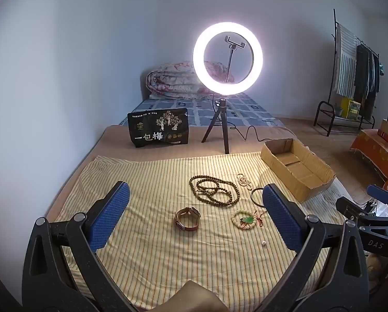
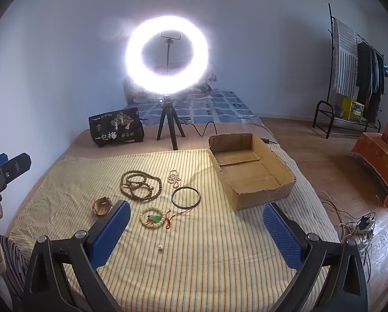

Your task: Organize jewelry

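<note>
plain pale wall (image 2: 246,13), bare, bluish in the shade. lit ring light (image 1: 227,58) on a small black tripod (image 1: 220,127), an unoccupied phone clamp (image 1: 235,42) at its centre, black cable (image 1: 248,132) trailing right. behind it a bed with a blue checked sheet (image 1: 199,109) and a rolled floral quilt (image 1: 173,80) against the wall. black snack bag (image 1: 158,128) standing left of the tripod. wood-plank floor (image 2: 323,161). far right: black clothes rack (image 2: 347,78) with a striped towel and dark garments, yellow box (image 2: 353,109) on its low shelf. orange-covered low piece of furniture (image 2: 378,156). power strip (image 2: 360,227) and loose wires on the floor.
</note>
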Available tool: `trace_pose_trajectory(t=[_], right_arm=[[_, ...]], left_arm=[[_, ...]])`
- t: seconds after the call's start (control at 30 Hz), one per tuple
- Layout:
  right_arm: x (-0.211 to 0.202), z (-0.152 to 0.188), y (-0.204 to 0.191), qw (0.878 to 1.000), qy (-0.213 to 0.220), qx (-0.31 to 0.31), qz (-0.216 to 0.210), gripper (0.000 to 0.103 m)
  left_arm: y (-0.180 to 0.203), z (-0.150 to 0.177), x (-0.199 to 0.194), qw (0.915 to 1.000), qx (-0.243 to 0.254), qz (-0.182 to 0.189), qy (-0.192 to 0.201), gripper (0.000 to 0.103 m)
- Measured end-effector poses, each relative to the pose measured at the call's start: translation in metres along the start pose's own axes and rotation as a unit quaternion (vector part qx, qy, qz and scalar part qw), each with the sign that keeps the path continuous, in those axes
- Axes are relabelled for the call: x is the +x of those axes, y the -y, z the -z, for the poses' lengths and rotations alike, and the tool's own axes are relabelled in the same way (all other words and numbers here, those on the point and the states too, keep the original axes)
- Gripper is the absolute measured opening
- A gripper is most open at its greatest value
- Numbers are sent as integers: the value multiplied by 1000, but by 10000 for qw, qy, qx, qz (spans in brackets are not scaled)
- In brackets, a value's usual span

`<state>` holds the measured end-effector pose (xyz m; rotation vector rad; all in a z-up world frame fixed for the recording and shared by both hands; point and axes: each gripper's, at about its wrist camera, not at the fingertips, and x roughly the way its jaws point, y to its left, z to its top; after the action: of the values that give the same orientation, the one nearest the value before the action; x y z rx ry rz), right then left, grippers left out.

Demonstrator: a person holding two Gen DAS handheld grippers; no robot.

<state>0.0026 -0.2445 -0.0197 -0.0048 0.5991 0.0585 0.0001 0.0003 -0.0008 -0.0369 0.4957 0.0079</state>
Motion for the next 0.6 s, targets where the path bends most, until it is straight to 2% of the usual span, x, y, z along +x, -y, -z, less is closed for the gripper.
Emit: trace_pose_trajectory(t=[0.6], right_arm=[[2, 2, -3, 10000, -47, -32, -23, 103]], left_arm=[[2, 0, 0, 10000, 6, 3, 2, 103]])
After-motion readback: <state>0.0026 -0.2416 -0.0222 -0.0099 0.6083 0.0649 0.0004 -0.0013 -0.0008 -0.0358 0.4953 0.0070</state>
